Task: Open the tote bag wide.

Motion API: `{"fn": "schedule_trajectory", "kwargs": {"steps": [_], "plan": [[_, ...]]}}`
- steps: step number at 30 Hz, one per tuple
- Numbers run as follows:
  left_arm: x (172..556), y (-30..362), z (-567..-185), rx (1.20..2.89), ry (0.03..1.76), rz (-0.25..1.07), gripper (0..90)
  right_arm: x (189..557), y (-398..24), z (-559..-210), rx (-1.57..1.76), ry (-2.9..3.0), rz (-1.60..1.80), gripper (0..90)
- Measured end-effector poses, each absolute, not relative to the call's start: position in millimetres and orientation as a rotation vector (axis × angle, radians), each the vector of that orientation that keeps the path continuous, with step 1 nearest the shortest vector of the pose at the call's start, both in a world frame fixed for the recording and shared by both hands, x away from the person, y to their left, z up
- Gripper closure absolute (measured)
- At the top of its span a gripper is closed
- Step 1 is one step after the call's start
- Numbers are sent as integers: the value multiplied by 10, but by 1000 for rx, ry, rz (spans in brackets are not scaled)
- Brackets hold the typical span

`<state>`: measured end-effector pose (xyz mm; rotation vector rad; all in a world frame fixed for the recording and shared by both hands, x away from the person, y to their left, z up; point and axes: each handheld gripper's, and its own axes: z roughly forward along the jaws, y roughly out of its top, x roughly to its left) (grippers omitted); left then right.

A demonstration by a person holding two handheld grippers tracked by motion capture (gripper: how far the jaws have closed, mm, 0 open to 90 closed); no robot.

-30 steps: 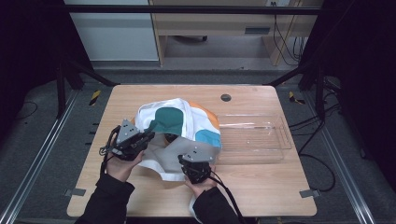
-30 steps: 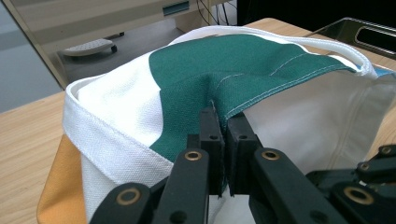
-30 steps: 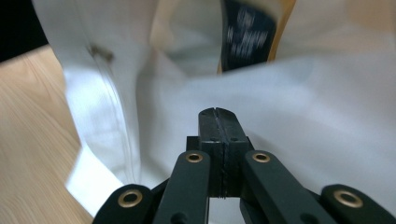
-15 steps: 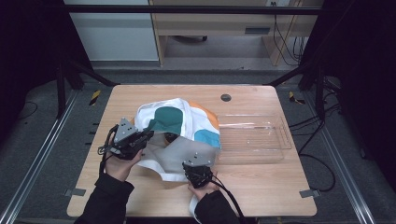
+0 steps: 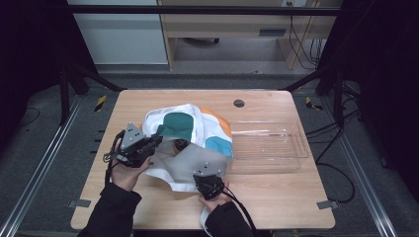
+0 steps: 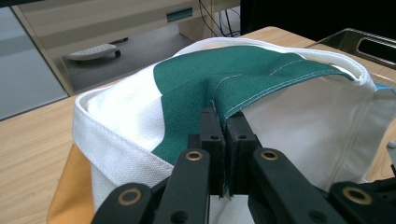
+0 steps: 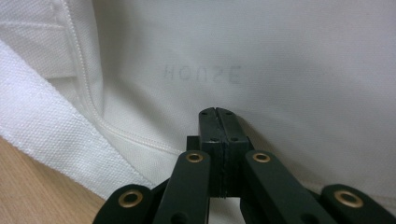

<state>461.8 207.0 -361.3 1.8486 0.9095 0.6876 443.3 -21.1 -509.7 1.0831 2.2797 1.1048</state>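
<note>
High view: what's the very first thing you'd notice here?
The white fabric bag with green, orange and blue patches, bunched up mid-table. The left tongs pinch its green edge and the right tongs are shut against its white near side. A clear plastic tray lies just right of it.

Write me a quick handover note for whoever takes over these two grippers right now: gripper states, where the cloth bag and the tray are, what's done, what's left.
Left gripper: shut on the rim of the white cloth bag with teal and orange patches, pinching a teal panel edge.
Right gripper: jaws closed against the bag's white inner fabric near the front table edge; it looks pinched, though the grip itself is hard to see.
The bag lies crumpled at the middle of the wooden table, its mouth held partly open between the grippers.
The clear plastic tray lies to its right, with nothing visible in it.
Done: both edges gripped.
Left: probably spreading or folding the bag.
</note>
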Motion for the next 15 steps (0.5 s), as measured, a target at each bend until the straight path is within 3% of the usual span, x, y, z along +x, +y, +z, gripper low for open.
{"fn": "schedule_trajectory", "kwargs": {"steps": [15], "plan": [[4768,2122,-3408,1782,959,701,878,4420,-199,-5097,1078,2273,1087,900]]}}
